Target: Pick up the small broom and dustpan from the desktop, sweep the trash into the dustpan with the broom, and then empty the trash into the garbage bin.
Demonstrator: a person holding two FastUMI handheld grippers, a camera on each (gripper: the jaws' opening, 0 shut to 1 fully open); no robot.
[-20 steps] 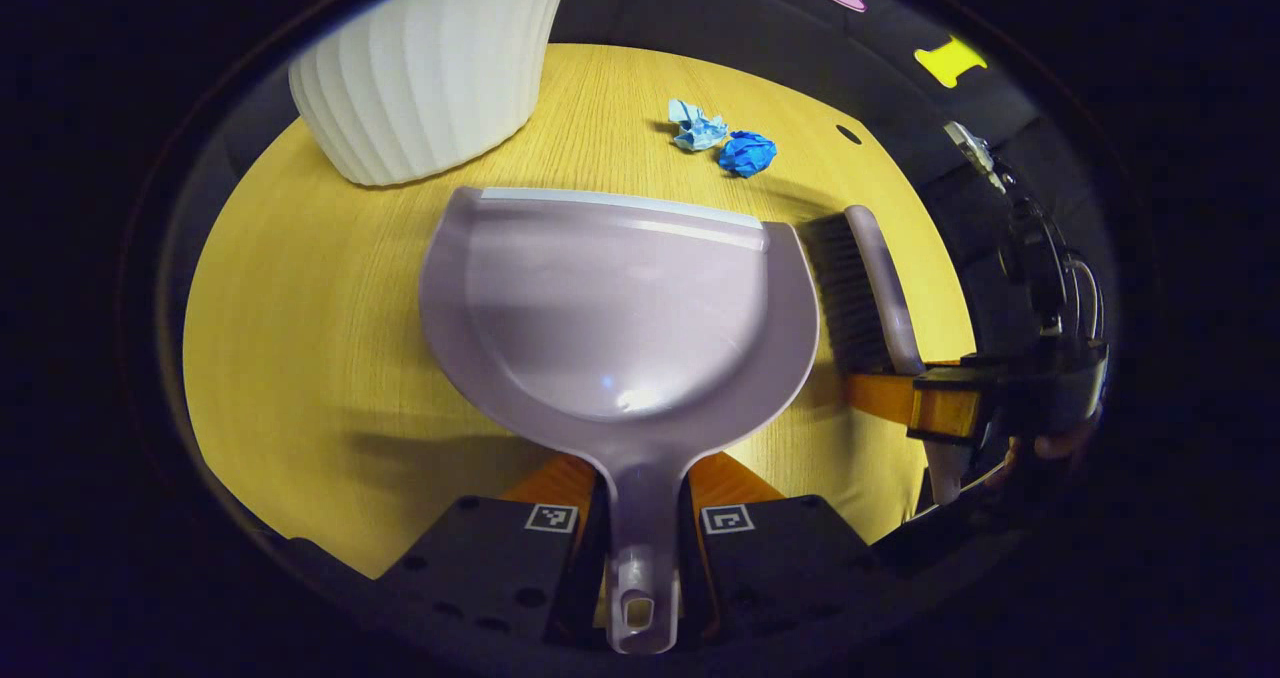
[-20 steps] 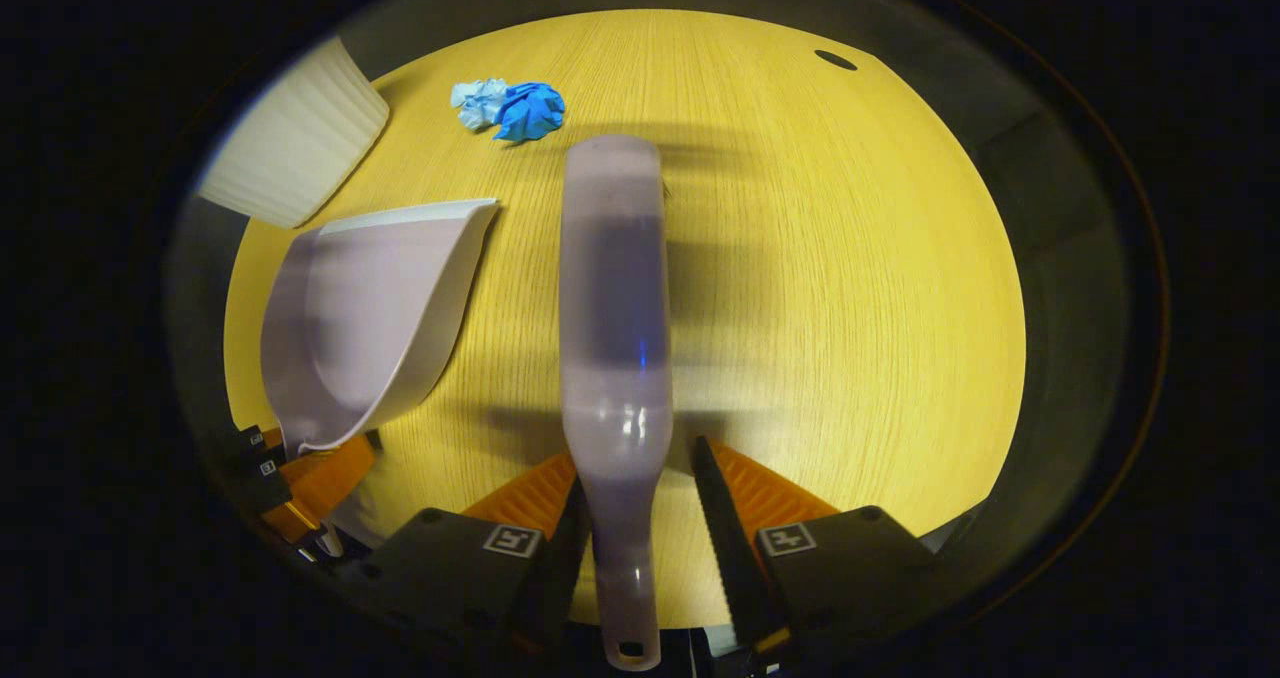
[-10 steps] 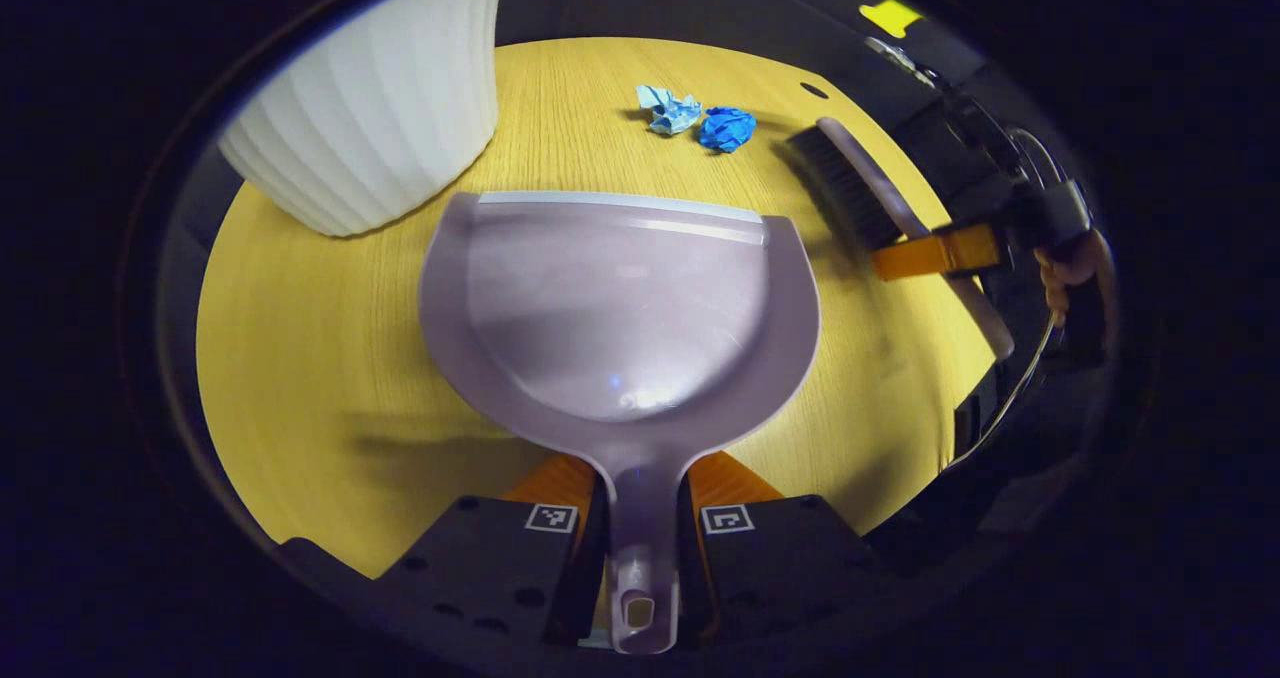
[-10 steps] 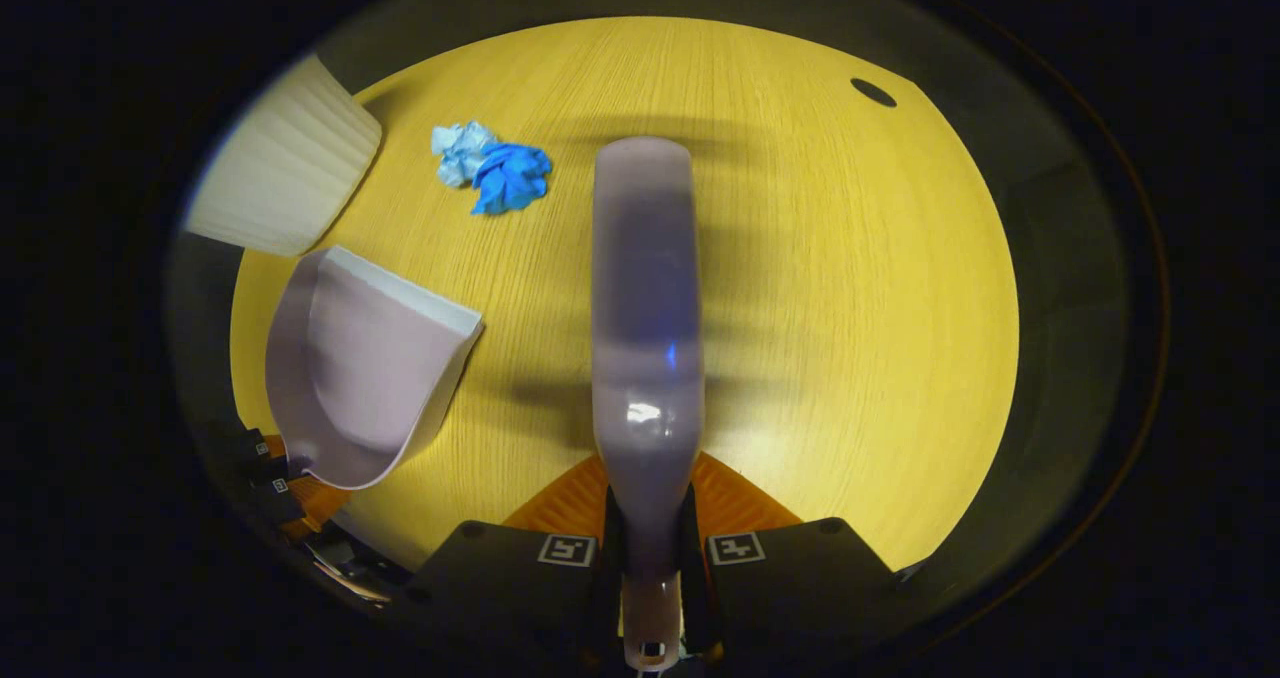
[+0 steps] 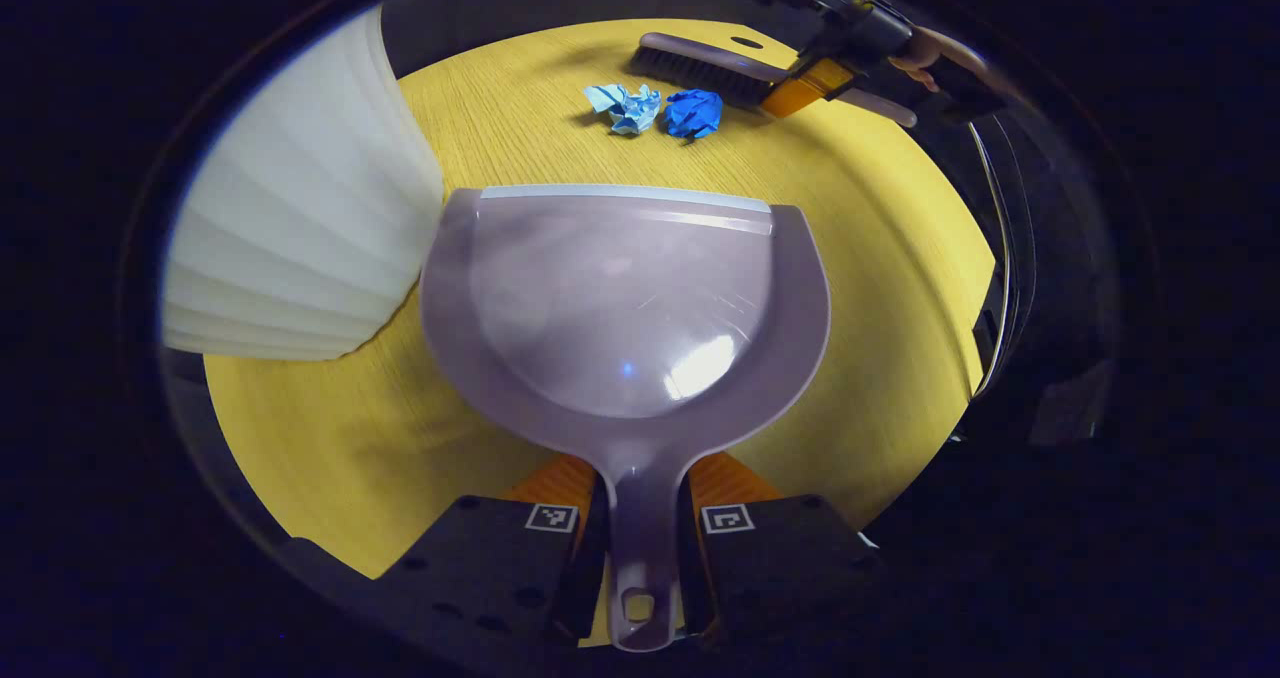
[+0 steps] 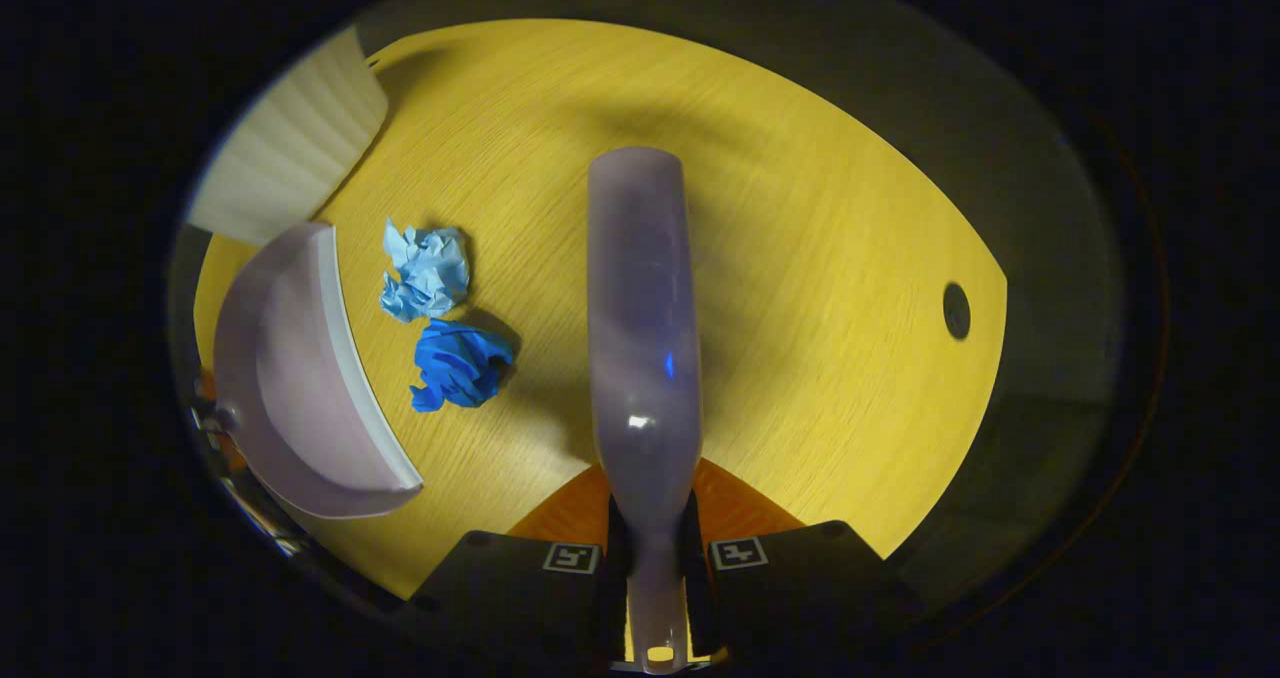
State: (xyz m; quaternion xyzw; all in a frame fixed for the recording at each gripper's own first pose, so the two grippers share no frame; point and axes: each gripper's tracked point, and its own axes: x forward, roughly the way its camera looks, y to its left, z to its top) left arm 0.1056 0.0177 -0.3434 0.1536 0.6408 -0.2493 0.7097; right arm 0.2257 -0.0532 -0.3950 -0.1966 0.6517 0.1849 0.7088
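Broom [image 6: 640,338] between right hand-held gripper's [image 6: 650,548] fingers

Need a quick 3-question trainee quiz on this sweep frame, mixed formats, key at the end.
1. True or false: the left tool is shut on the dustpan handle.
2. How many paper wads lie on the desktop?
3. Multiple choice: in the right gripper view, the wads lie A) inside the dustpan, B) between the dustpan lip and the broom, C) in the white bin.

Key: 1 true. 2 two: a light blue wad and a dark blue wad. 3 B. The right tool grips the broom handle.
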